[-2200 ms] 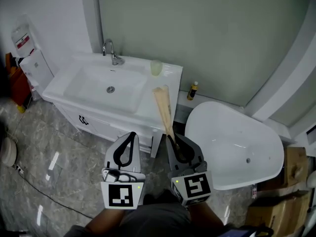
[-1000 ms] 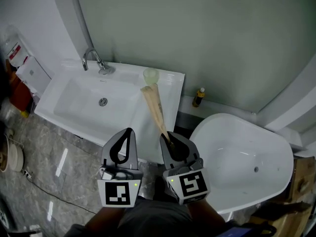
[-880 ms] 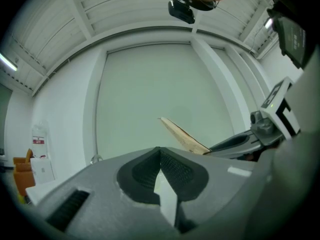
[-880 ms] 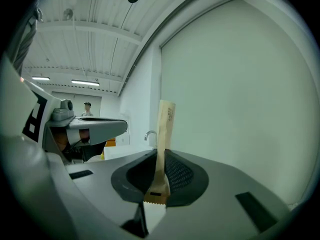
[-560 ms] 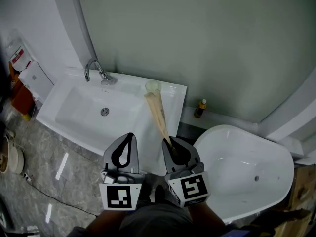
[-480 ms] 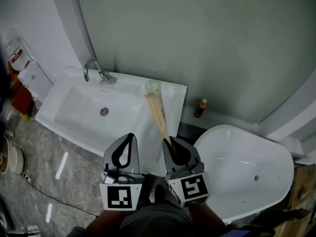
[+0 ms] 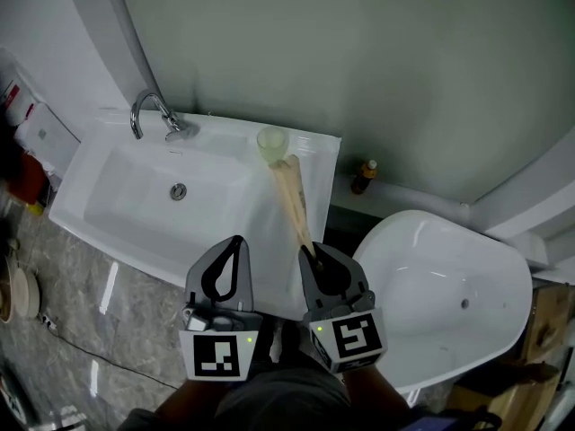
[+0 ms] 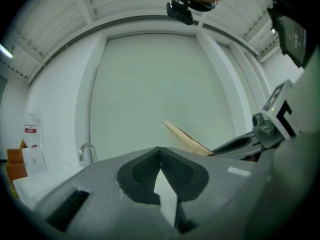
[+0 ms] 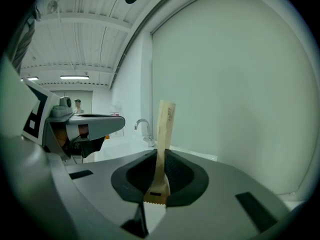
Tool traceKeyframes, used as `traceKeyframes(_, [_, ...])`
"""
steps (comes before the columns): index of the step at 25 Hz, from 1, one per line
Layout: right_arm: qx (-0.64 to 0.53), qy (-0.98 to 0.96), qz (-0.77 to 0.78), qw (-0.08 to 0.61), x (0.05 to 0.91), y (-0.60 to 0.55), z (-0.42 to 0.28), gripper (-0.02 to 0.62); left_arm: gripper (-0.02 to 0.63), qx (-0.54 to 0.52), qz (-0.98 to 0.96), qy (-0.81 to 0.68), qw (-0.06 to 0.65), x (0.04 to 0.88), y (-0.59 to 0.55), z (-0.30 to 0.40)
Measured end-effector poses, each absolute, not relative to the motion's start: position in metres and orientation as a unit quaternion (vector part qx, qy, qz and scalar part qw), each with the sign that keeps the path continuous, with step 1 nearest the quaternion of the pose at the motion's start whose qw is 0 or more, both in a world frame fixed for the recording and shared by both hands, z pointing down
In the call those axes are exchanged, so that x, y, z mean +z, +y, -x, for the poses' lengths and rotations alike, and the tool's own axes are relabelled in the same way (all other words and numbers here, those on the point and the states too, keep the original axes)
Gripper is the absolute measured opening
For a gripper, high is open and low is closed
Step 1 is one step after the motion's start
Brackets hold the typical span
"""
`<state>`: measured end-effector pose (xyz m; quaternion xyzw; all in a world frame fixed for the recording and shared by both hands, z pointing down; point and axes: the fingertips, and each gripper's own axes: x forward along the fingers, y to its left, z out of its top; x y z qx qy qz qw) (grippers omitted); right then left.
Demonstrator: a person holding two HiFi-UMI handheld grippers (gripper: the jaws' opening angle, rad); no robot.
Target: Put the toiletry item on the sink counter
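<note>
A long tan paper-wrapped toiletry item (image 7: 292,200) sticks out forward from my right gripper (image 7: 310,251), which is shut on its near end. Its far tip hangs over the right part of the white sink counter (image 7: 319,164), beside a pale green cup (image 7: 269,142). In the right gripper view the toiletry item (image 9: 164,134) stands up from between the jaws of the right gripper (image 9: 159,164). My left gripper (image 7: 235,241) is shut with nothing in it, above the counter's front edge; in its own view the left gripper (image 8: 160,151) has its tips together.
A chrome faucet (image 7: 148,115) stands behind the basin (image 7: 171,191). A white tub (image 7: 440,285) lies to the right, and a small dark bottle (image 7: 363,176) stands on the ledge between tub and counter. A grey-green wall rises behind. Grey stone floor lies at left.
Both grippers have come closer to the sink; the item's tip now hangs over the counter next to the cup. The grip on the item has not changed.
</note>
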<state>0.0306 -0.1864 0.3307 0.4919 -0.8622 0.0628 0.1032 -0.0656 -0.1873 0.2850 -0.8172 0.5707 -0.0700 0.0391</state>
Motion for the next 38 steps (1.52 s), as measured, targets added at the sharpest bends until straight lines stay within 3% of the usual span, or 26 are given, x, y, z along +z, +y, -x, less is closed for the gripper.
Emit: traceKeyframes(38, [0.201,-0.789,-0.547,0.192,0.474,-0.243,-0.02,0.043,0.011,-0.122,0.856,0.499,-0.058,0.402,-0.28,0.084])
